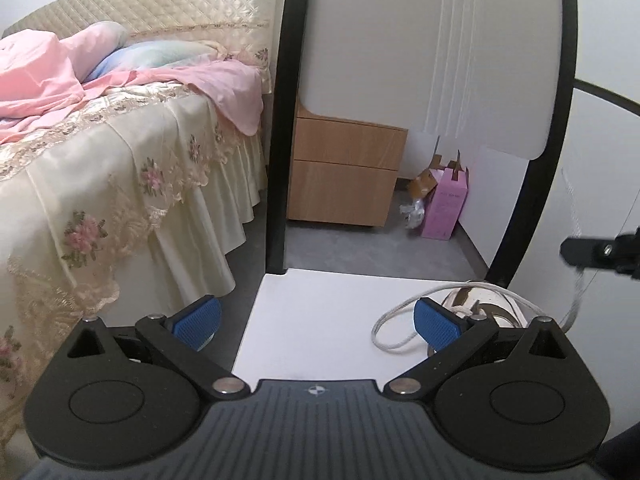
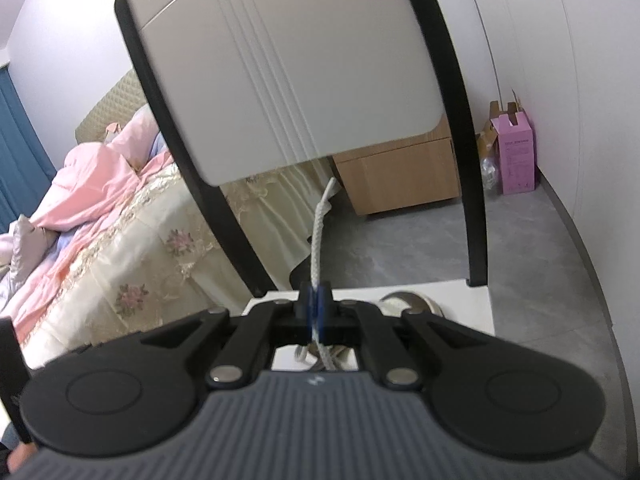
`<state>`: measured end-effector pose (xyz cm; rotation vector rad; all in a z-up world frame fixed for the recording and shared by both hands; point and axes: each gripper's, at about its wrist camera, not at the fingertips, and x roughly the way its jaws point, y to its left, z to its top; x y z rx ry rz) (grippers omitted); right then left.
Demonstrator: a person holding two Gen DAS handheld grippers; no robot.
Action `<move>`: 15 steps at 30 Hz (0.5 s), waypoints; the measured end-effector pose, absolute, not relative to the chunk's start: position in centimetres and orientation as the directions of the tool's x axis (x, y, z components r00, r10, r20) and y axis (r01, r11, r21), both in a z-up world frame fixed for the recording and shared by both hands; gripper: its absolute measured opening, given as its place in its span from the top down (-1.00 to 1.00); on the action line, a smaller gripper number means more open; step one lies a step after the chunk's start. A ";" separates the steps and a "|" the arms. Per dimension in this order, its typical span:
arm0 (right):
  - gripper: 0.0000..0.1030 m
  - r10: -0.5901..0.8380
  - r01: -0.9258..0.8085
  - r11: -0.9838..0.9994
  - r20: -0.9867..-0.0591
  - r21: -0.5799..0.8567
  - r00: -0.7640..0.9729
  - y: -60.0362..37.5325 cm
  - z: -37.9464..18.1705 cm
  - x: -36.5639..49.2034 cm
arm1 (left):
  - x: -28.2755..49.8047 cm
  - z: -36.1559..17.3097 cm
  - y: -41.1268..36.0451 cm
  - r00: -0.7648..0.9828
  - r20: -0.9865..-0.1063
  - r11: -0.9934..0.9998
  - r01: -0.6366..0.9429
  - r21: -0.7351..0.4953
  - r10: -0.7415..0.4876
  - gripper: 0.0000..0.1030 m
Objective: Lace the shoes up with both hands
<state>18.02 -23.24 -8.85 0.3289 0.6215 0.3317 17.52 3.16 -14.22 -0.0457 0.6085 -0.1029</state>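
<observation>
The white shoelace runs up the middle of the right wrist frame, grasped between the right gripper's clenched jaws. Its slack loop lies lower right on the white bench, touching the released left gripper.

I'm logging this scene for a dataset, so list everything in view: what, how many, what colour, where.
shoe: one, brownish, mostly hidden, on the seat by the right pad
shoelace: one, white, clamped end sticking up; a loop lies on the seat
chair: one, white seat and back, black frame
bed: one, cream floral cover, pink bedding, left
nightstand: one, wood, behind the chair
box: one, pink, by the wall
left tongs: open, blue pads
right tongs: shut on the shoelace
</observation>
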 end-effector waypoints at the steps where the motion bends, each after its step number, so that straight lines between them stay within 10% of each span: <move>1: 0.93 0.398 -0.201 0.896 -0.513 0.397 0.760 -23.1 -9.0 17.7 | 17.2 -14.0 3.2 0.818 -0.564 0.994 0.084 -0.075 -0.112 -1.00; 15: 0.91 0.386 -0.270 0.921 -0.555 0.282 0.737 -19.3 -11.3 14.3 | 18.4 -10.8 3.4 0.726 -0.448 0.835 0.326 -0.444 -0.522 -0.98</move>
